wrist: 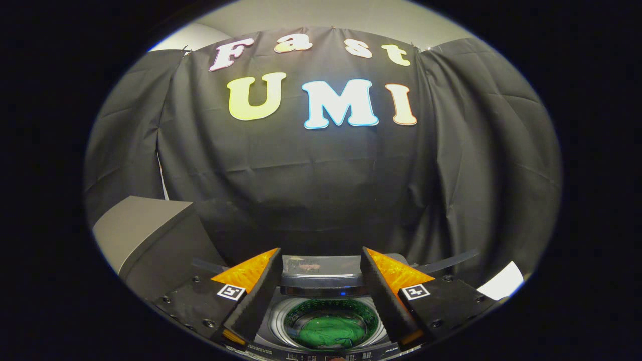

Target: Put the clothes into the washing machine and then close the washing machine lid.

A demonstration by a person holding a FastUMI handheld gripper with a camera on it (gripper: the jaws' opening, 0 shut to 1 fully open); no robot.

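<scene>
A small top-loading washing machine [281, 321] stands below and between my fingers. Its round drum holds a green garment [331, 332] lying at the bottom. The machine's transparent lid [321, 269] stands raised at the back of the opening, just beyond my fingertips. My gripper [321, 260] hovers above the drum, open, with nothing between its fingers. The washer's control panel shows along the near rim, partly cut off.
A grey box-shaped unit [145, 235] sits to the left of the washer. A white sheet [501, 282] lies off to the right. The black cloth wall hangs close behind the machine.
</scene>
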